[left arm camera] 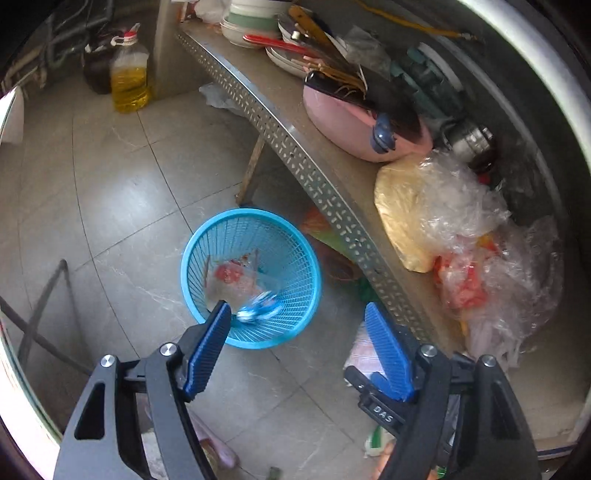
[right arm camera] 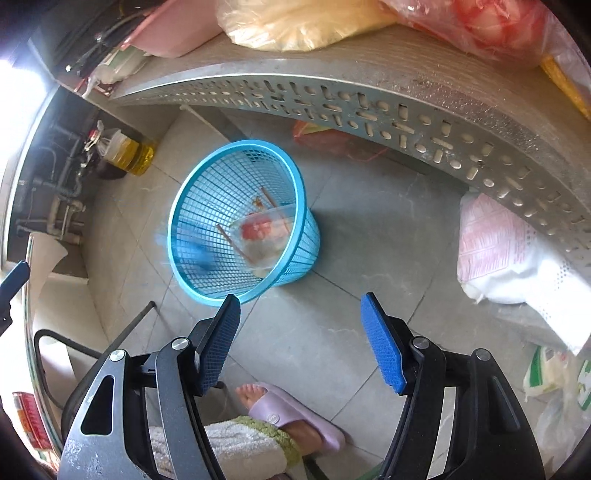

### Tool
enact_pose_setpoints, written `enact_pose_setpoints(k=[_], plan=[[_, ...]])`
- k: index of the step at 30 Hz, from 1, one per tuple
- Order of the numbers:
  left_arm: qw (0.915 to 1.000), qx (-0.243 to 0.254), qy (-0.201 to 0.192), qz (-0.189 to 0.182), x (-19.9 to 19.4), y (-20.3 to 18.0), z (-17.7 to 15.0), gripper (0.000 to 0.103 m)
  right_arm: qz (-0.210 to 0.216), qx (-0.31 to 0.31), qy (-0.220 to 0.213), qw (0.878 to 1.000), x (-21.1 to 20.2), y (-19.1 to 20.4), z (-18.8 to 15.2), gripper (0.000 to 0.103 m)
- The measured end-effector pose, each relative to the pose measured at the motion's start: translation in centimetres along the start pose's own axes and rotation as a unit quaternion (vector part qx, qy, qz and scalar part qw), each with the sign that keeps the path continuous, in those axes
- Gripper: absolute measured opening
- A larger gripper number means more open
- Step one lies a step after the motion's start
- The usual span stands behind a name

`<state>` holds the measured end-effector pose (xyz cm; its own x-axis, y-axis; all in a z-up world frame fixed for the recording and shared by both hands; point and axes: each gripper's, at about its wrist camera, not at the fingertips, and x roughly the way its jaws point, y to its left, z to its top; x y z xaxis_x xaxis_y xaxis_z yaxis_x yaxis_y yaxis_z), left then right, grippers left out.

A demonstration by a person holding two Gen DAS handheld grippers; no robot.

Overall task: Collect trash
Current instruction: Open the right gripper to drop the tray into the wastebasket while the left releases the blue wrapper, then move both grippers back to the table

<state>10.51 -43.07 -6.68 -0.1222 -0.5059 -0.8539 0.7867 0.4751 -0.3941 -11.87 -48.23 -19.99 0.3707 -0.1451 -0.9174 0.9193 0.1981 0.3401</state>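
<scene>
A blue mesh waste basket (left arm camera: pixel 295 258) stands on the tiled floor beside a metal shelf; it also shows in the right wrist view (right arm camera: pixel 207 206). Inside lies a clear plastic container with red scraps (left arm camera: pixel 236 277) (right arm camera: pixel 262 229). A blurred blue-and-white piece of trash (left arm camera: pixel 256 310) is in mid-air at the basket's near rim, also a blue blur in the right wrist view (right arm camera: pixel 201 256). My left gripper (left arm camera: pixel 297 314) is open and empty just above the basket. My right gripper (right arm camera: pixel 299 306) is open and empty, near the basket's front.
The perforated metal shelf (left arm camera: pixel 306 162) carries a pink pot (left arm camera: pixel 354 122), plastic bags (left arm camera: pixel 461 229) and dishes (left arm camera: pixel 251 26). An oil bottle (left arm camera: pixel 129 77) stands on the floor at the back. A person's foot in a purple slipper (right arm camera: pixel 291 417) is near.
</scene>
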Motion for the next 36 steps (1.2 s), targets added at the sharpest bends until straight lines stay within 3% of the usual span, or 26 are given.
enact_pose_setpoints(k=[8, 17, 26, 36], plan=[[0.9992, -0.006, -0.04, 0.001, -5.5, 1.3, -1.6, 0.076, 0.004, -0.045, 0.002, 0.999, -0.6, 2.6, -1.4, 0.065], [0.996, 0.004, -0.089, 0.009, -12.6, 2.3, -4.3, 0.076, 0.027, -0.122, -0.049, 0.991, -4.8, 7.6, -2.4, 0.068], [0.987, -0.007, -0.156, 0.04, -20.0, 5.5, -7.7, 0.08, 0.085, -0.203, -0.083, 0.972, -9.9, 13.2, -3.3, 0.082], [0.9777, -0.034, -0.198, 0.063, -25.4, 9.6, -11.2, 0.081, 0.138, -0.273, -0.077, 0.949, -13.2, 18.7, -5.3, 0.083]])
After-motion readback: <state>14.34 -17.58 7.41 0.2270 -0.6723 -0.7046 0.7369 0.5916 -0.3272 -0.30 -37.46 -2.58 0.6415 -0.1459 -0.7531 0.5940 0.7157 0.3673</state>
